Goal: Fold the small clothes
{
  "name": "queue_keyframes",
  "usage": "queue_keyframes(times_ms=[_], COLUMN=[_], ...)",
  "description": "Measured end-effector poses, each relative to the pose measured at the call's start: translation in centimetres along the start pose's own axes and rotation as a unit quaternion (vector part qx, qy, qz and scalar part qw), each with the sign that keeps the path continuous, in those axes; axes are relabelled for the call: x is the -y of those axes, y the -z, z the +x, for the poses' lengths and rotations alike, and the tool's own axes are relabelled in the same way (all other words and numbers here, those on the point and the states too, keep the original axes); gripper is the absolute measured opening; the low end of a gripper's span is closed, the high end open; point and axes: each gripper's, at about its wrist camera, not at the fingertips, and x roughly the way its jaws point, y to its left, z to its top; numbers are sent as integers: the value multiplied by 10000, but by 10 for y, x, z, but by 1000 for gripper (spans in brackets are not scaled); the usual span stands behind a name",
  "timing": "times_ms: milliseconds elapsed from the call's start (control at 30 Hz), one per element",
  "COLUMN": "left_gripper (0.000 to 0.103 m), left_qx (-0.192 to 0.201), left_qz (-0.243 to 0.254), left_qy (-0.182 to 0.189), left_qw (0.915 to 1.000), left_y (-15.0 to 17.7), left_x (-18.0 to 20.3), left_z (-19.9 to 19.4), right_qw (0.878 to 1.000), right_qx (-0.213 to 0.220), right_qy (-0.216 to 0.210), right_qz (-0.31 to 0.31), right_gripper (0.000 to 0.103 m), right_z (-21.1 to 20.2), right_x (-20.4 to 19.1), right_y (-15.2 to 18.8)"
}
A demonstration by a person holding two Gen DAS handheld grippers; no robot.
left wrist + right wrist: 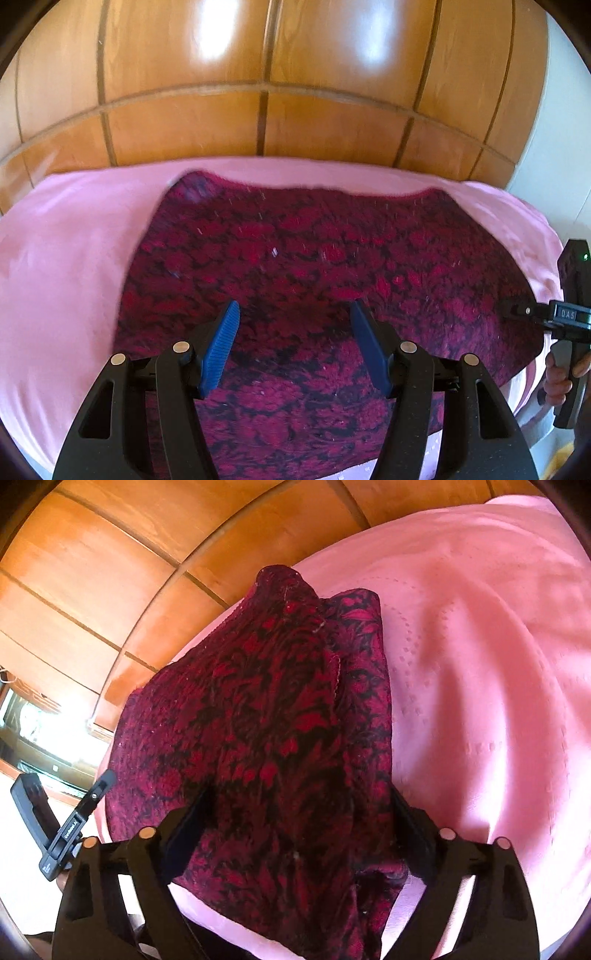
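A dark red garment with a black floral pattern (314,266) lies spread on a pink sheet (66,258). My left gripper (294,314) is open just above its near part, blue pads apart, holding nothing. In the right wrist view the same garment (266,709) drapes up over my right gripper (301,805). Its jaws stand wide apart, with cloth bunched between and over them, hiding the fingertips. The right gripper also shows at the right edge of the left wrist view (517,310), at the garment's right edge.
A glossy wooden panelled wall (277,92) stands right behind the pink surface. The left gripper's body (70,823) shows at the left of the right wrist view. A bright window or cabinet (40,731) is at far left there.
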Motion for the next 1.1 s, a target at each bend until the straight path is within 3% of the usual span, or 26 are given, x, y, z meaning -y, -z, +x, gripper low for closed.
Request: queue_keyframes(times_ms=[233,433,633,800,1000,1100], left_gripper=[61,61,58,53,52,52], left_qx=[-178,-217,-197,-119,116,277], left_qz=[-34,-139,-401,-636,-1255,-1556], left_qy=[-1,192,529,694,1052,936], left_qw=[9998,9995,9976,9955,9864,9830], left_y=[4,2,2,2,12,19], left_x=[-2,-12,-31,-46,-102,-136], left_z=[16,20,22,18,-17,-40], right_qw=[9991,9989,9919,9811,9714,9657], right_qx=[-12,-17,281,168,-78,-273], right_qy=[225,-178,-928,-1327,-1408,-1303], right_qz=[-347,-424,-820,-1395,-1910,-2229], right_gripper=[54,38,32,29,26,26], right_z=[-8,-24,-40,-12,37,63], right_x=[-23,-59,-136,-215,-282,-307], right_y=[0,-10,-22,-23,-16,-1])
